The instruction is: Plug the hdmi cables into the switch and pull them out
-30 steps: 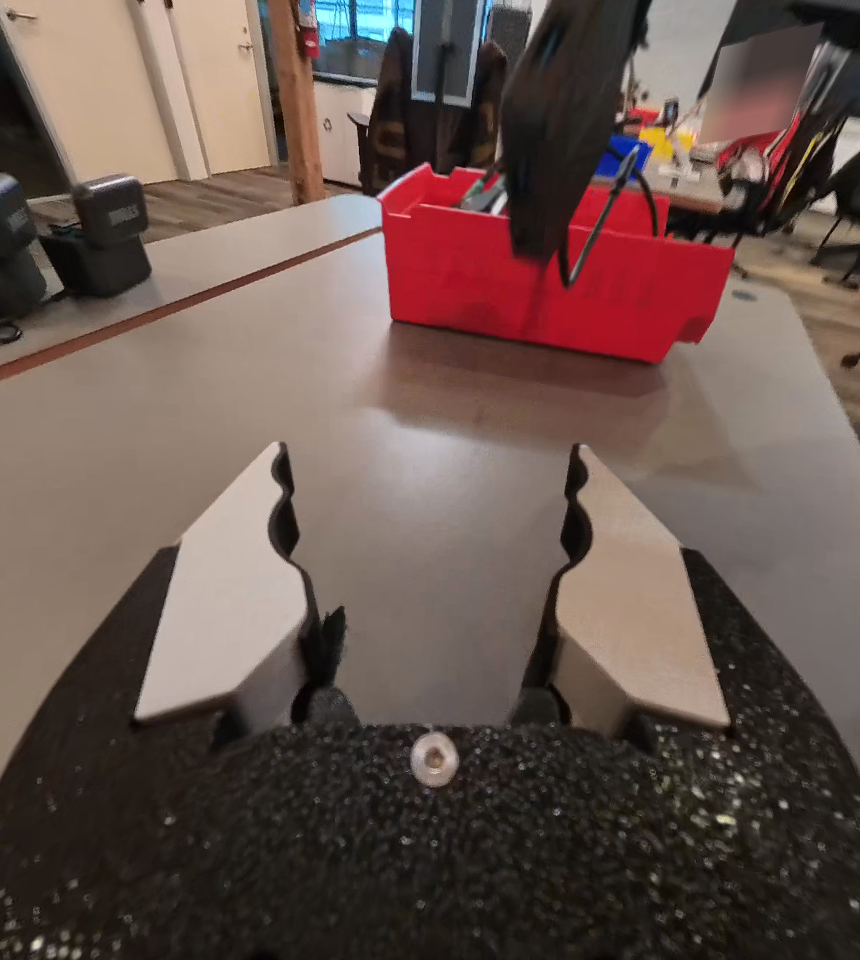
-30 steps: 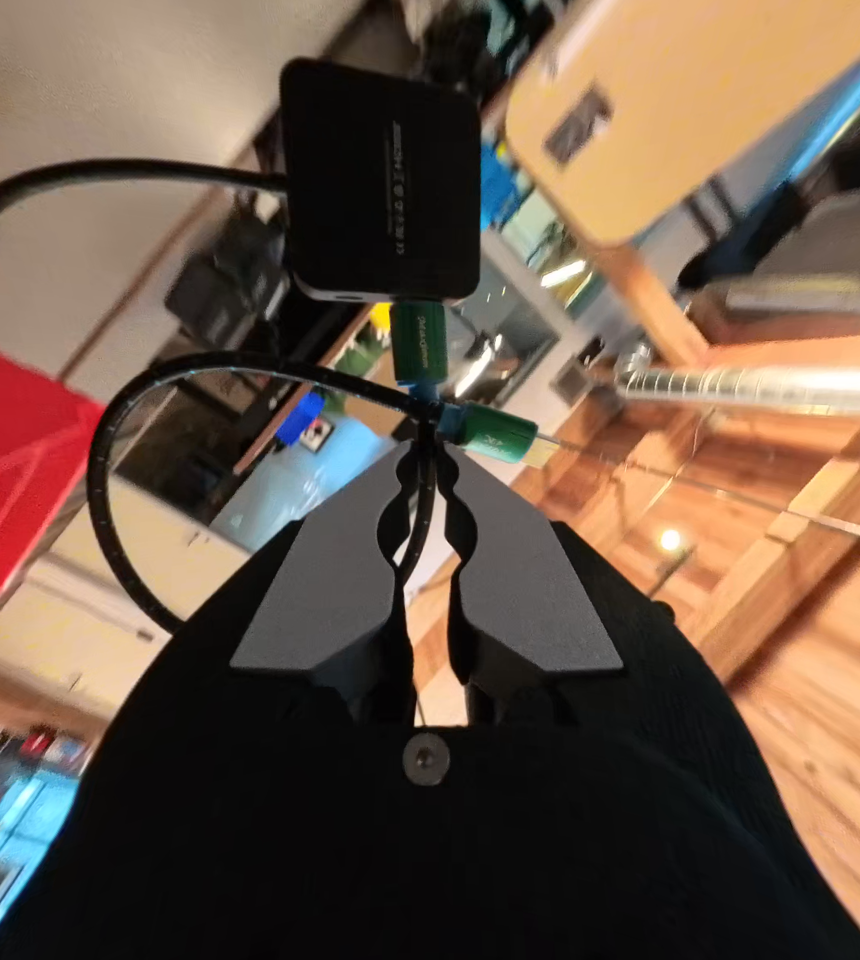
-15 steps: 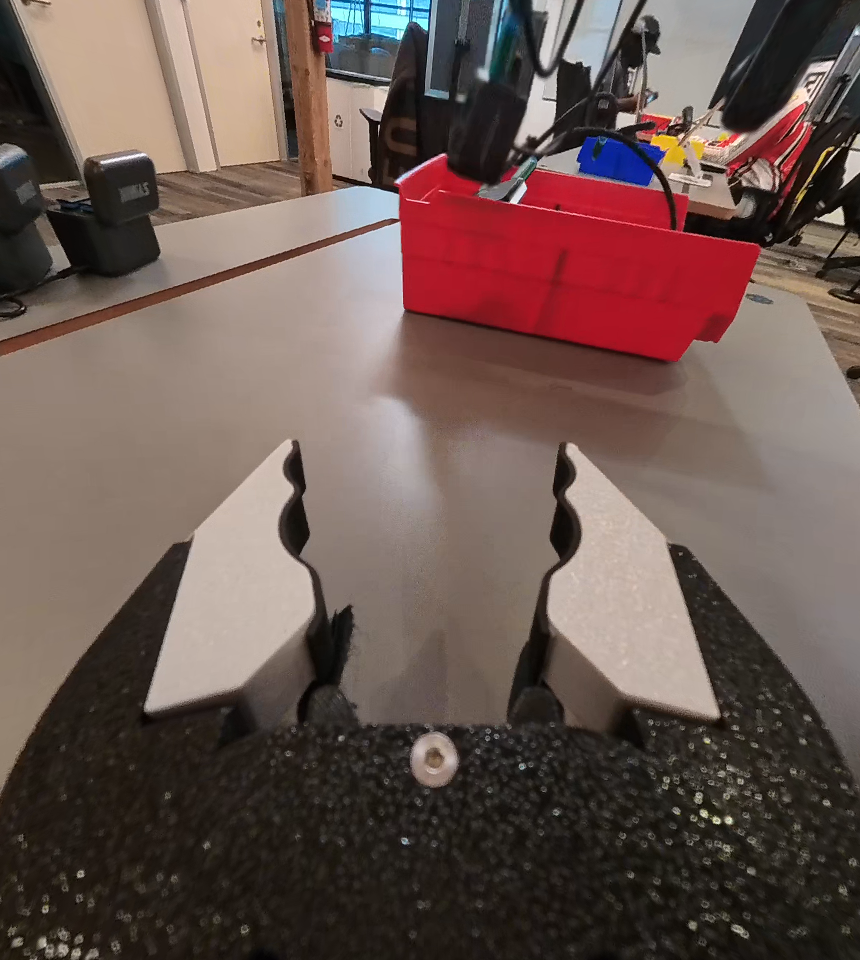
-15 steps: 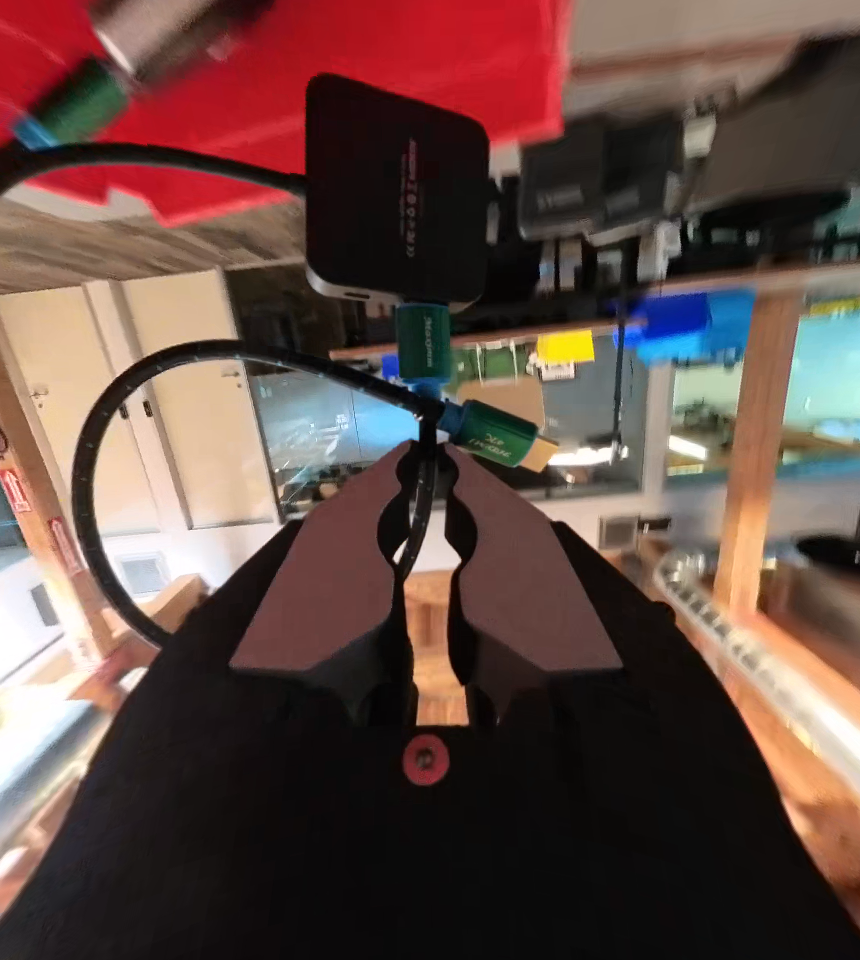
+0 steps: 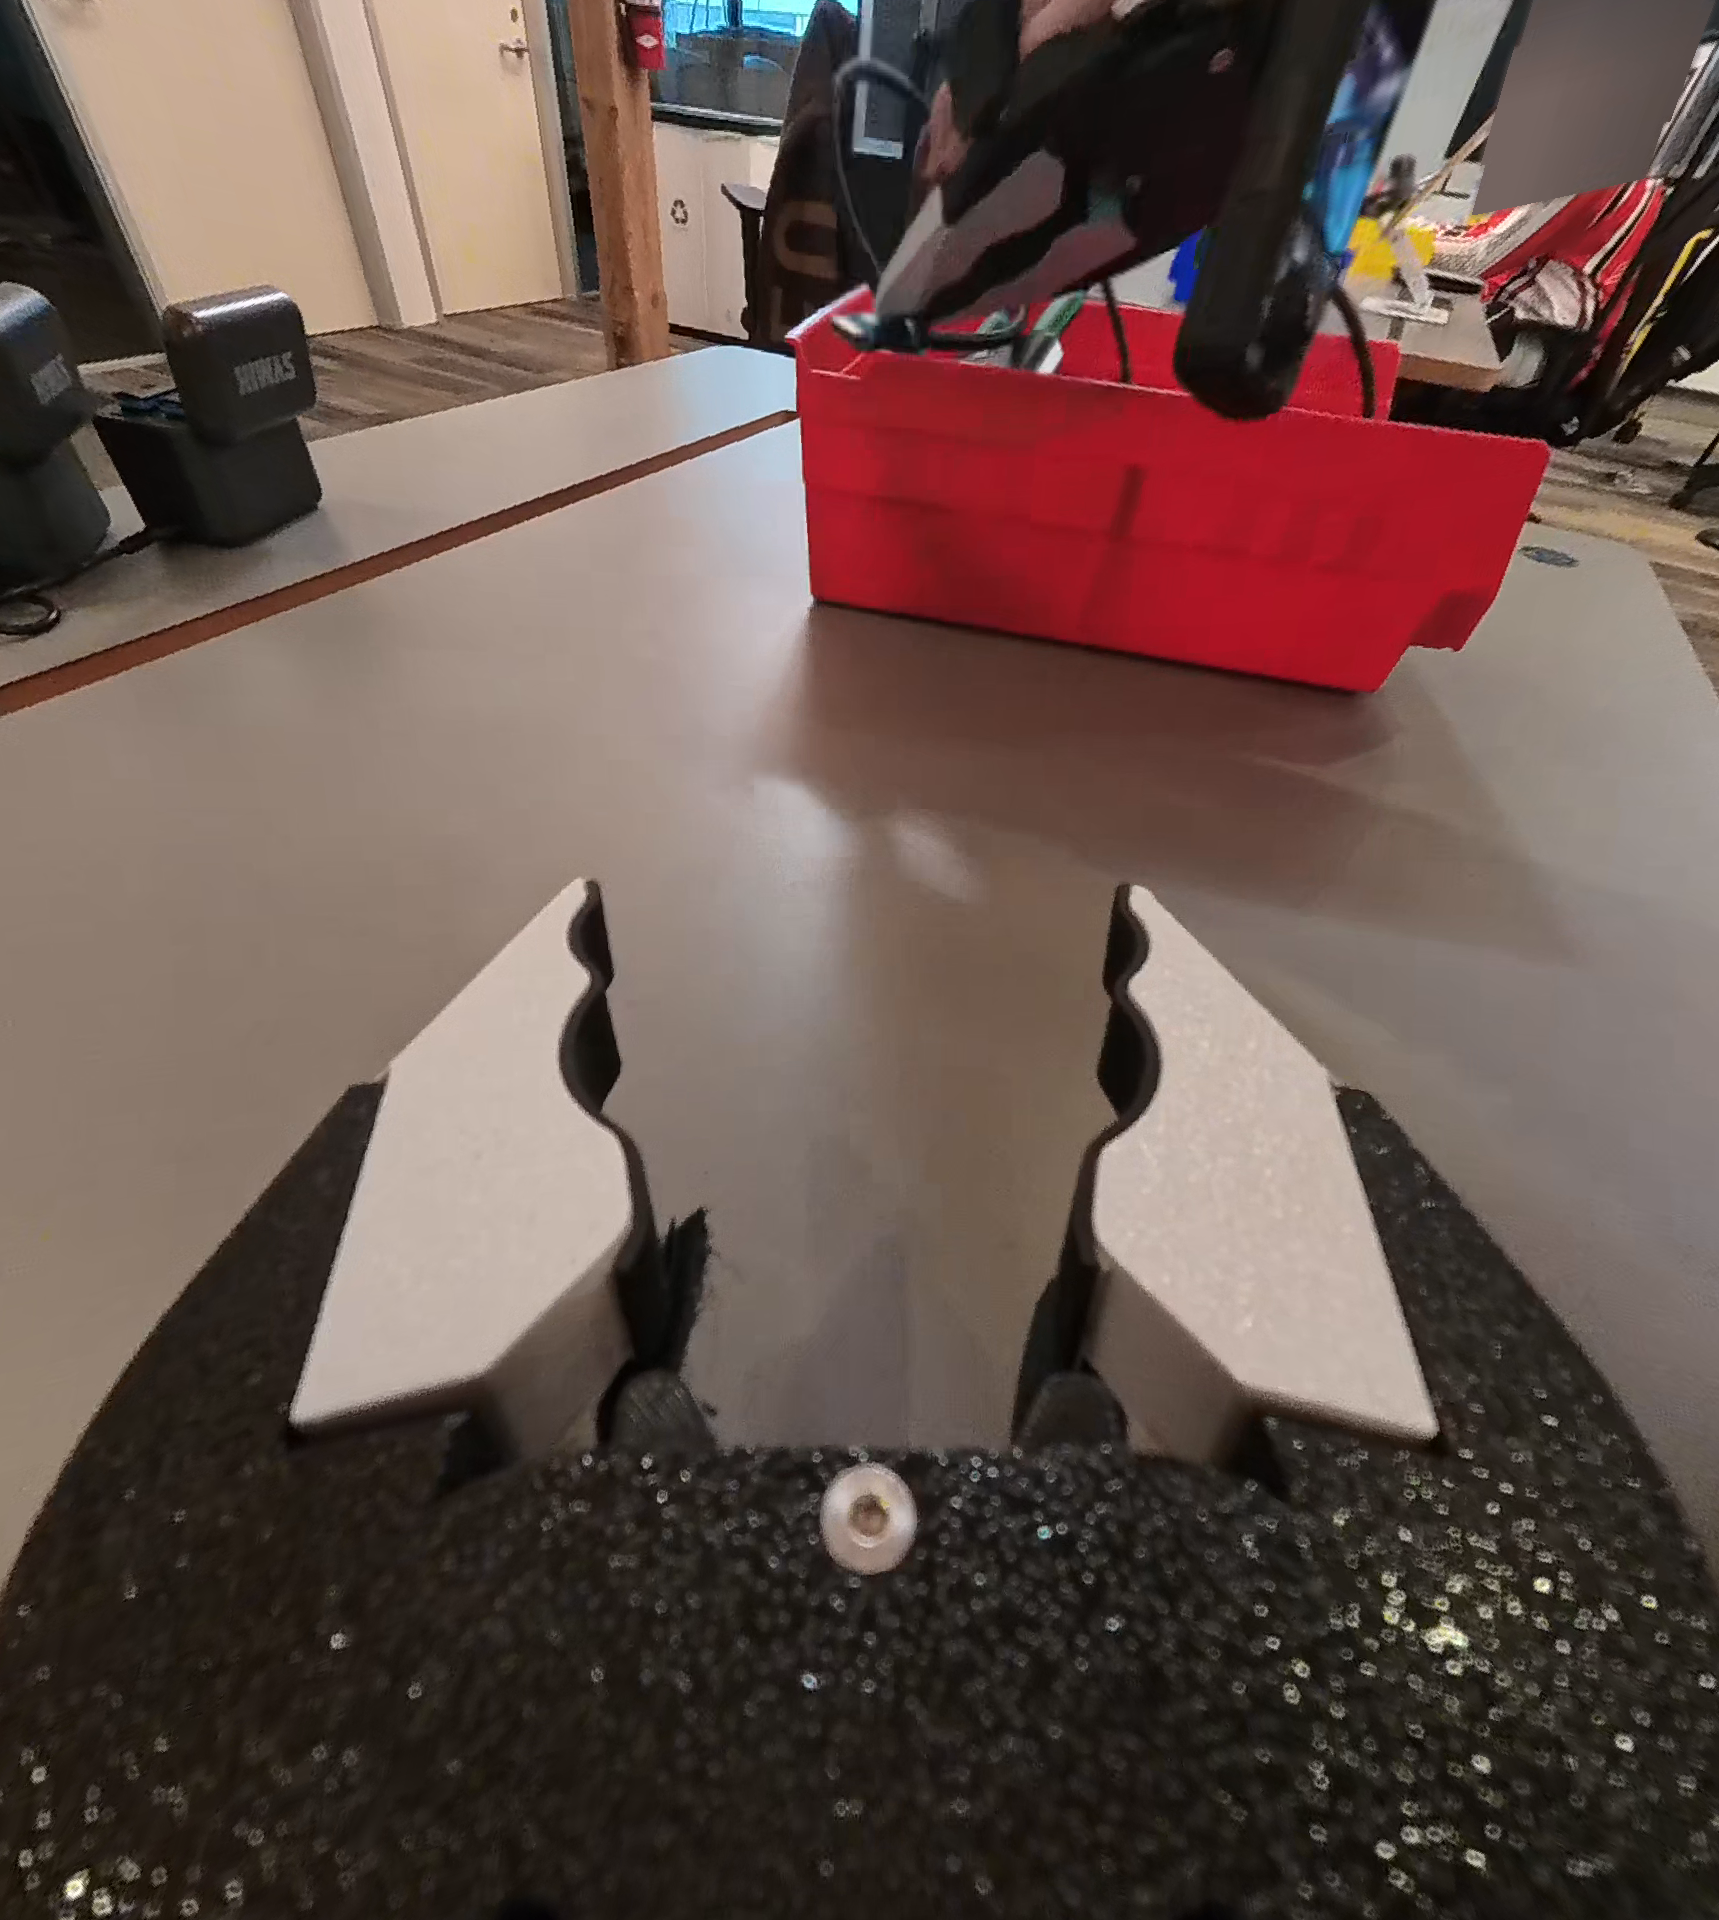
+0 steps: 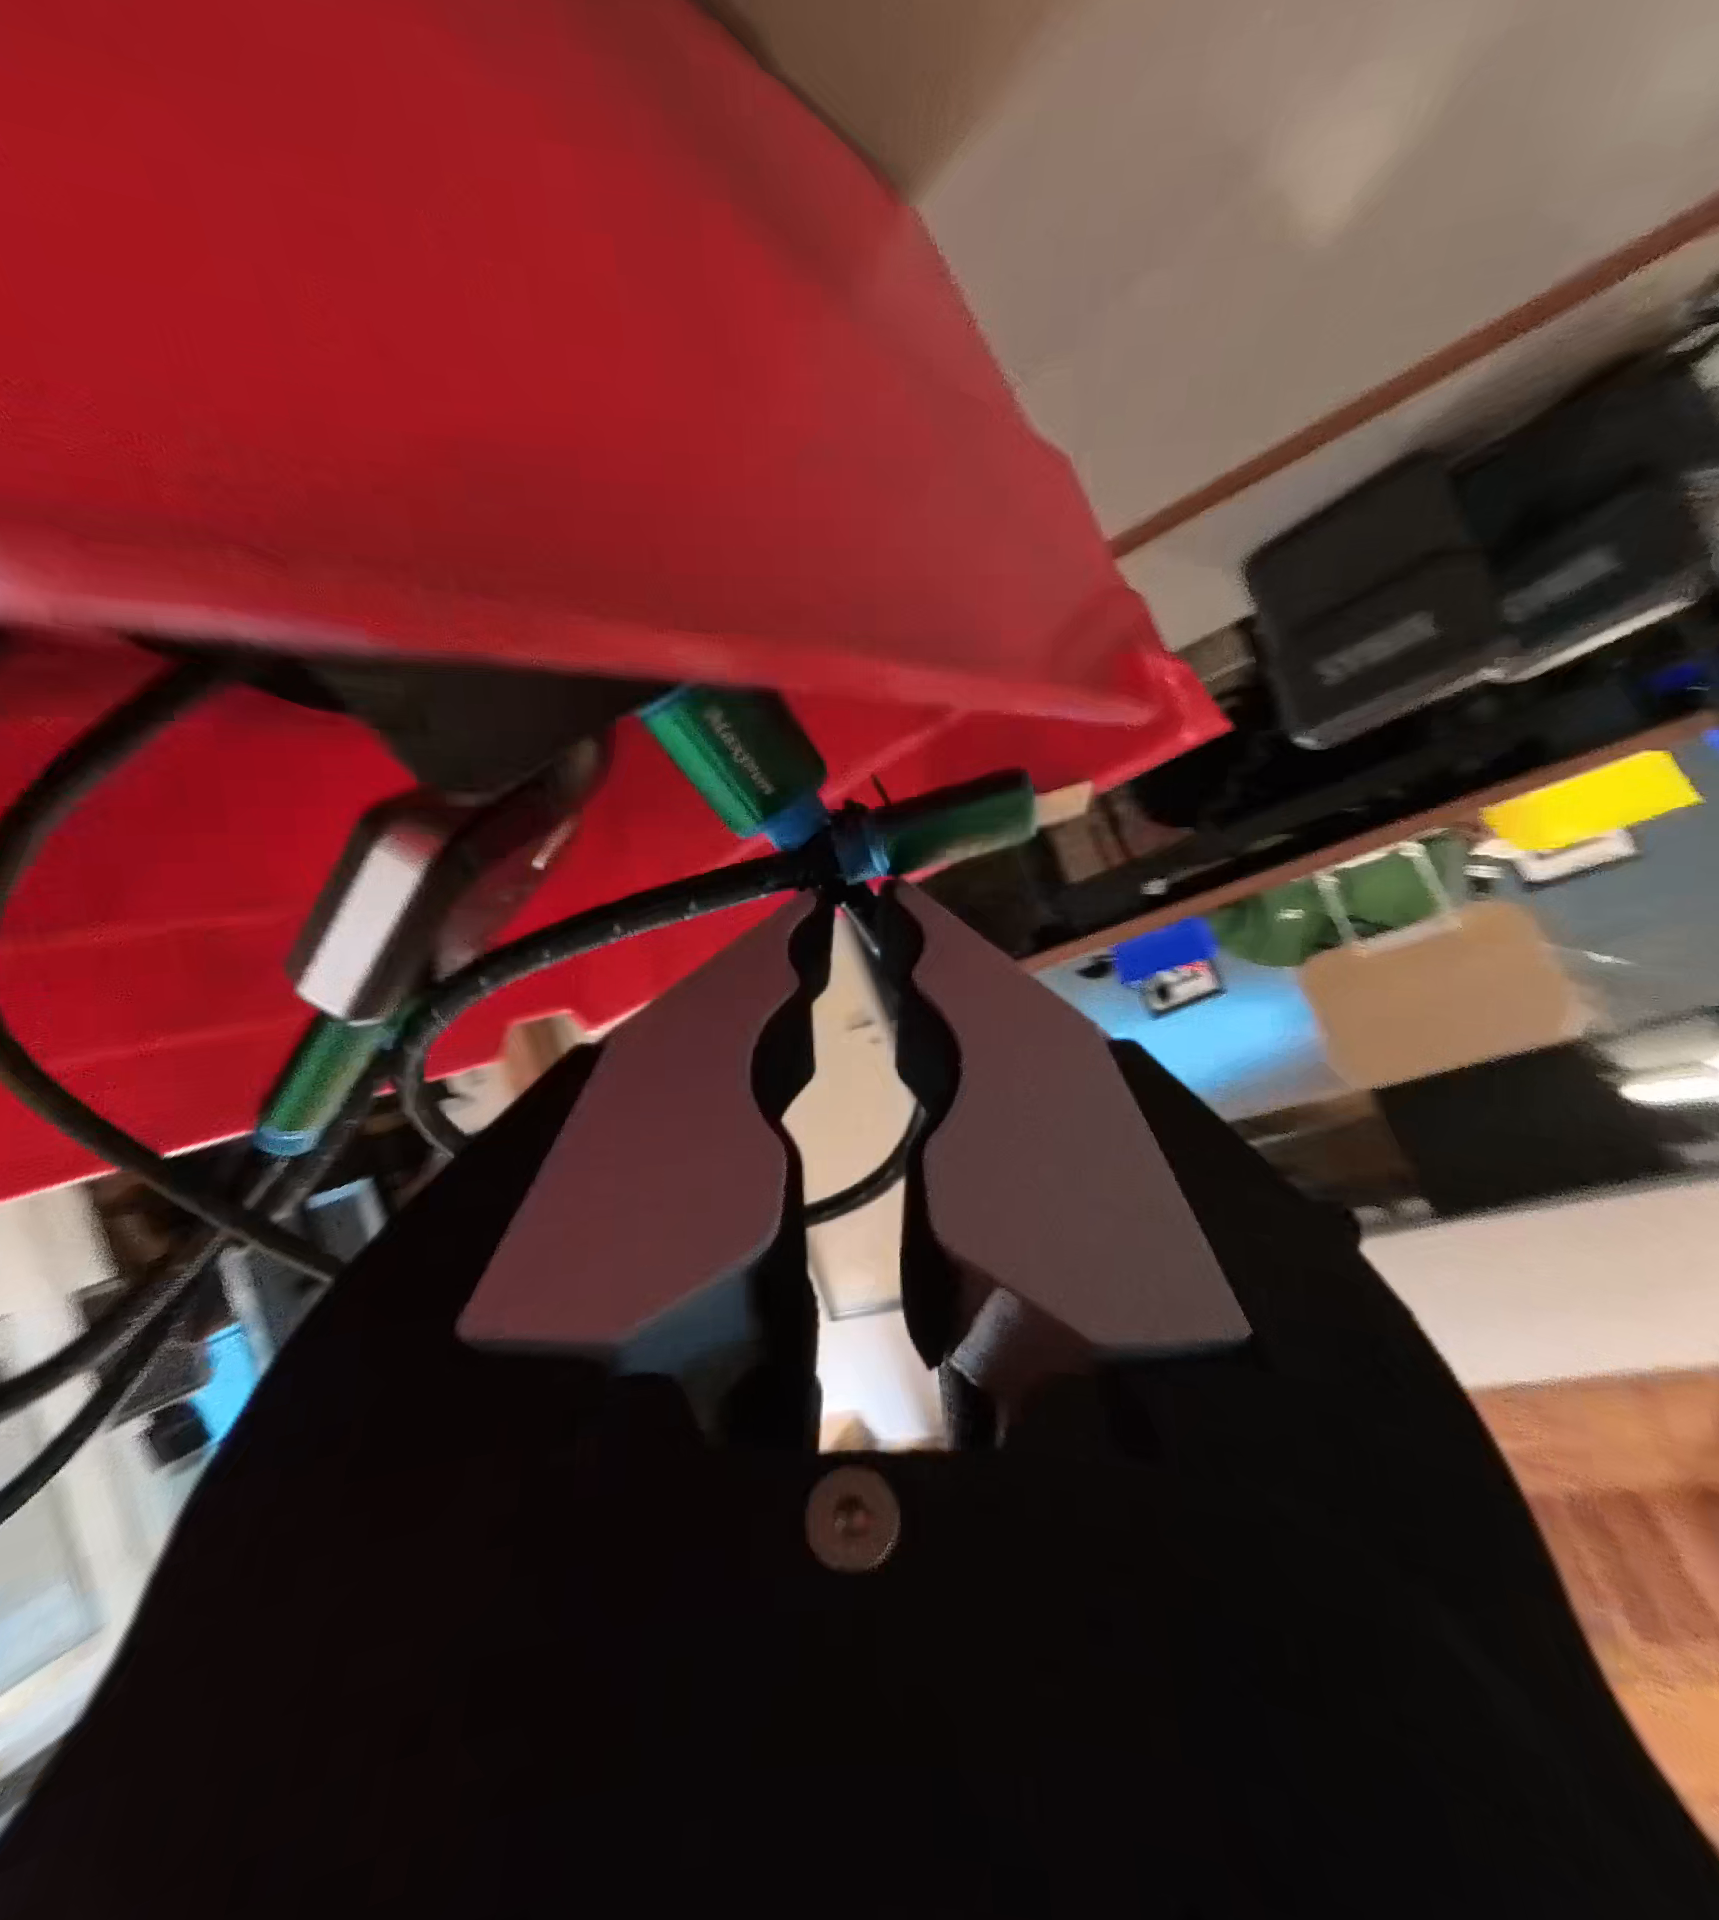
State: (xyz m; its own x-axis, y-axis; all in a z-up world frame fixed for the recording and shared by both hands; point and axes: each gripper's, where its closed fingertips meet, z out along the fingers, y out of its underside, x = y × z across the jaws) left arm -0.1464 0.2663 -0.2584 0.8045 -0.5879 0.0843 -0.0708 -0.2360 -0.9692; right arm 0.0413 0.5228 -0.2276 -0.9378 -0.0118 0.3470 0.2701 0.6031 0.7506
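My right gripper [image 6: 853,896] is shut at its tips on a thin black HDMI cable [image 6: 626,914], tilted over the red bin [image 6: 419,364]. The cable's green plugs [image 6: 730,764] hang at the bin's rim. The black switch [image 6: 481,727] hangs from them, partly inside the bin, with a silver plug [image 6: 367,935] beside it. In the left wrist view, the right gripper [image 5: 896,301] reaches down over the bin's [image 5: 1125,540] left end. My left gripper [image 5: 855,914] is open and empty, low over the table, well short of the bin.
The brown table [image 5: 419,831] runs from my left gripper to the bin. Two dark grey devices [image 5: 231,416] sit on the adjoining table at far left. A wooden post [image 5: 621,177] and office chairs [image 5: 1665,312] stand behind. One gripper's finger ends stand about 35 centimeters off the other's.
My right gripper has swung down with the switch and cables from high in the air to the red bin's rim. My left gripper stays open over the table, hardly moved.
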